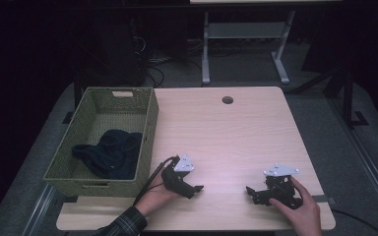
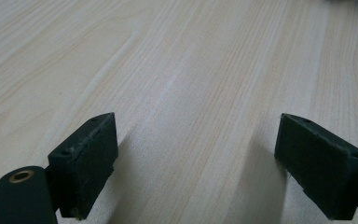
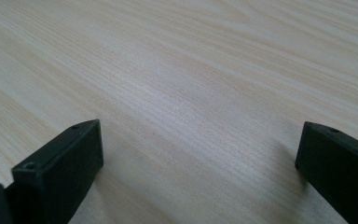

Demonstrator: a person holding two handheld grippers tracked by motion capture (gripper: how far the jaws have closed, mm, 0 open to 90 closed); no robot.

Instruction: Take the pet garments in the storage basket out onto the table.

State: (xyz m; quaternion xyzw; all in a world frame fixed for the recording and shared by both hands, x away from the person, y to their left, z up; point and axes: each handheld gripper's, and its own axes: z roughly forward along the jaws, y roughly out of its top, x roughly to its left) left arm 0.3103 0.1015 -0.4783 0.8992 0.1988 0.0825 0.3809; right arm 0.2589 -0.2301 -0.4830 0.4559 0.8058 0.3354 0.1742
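Note:
Low over the near part of the light wooden table [image 1: 226,128], my left gripper [image 1: 197,189] is held in a hand and points right. Its jaws stand wide open over bare wood in the left gripper view [image 2: 196,154], with nothing between them. My right gripper [image 1: 250,191] rests near the table's front right under the other hand and points left. It is open too, with bare wood between its jaws in the right gripper view [image 3: 200,163]. A dark blue cloth [image 1: 110,152] lies bunched inside the green woven basket [image 1: 147,123] at the table's left.
A round cable hole [image 1: 227,100] sits near the table's far edge. Beyond the table stand the legs of another desk [image 1: 205,54] on a grey floor. The basket's long wall lies just left of my left gripper.

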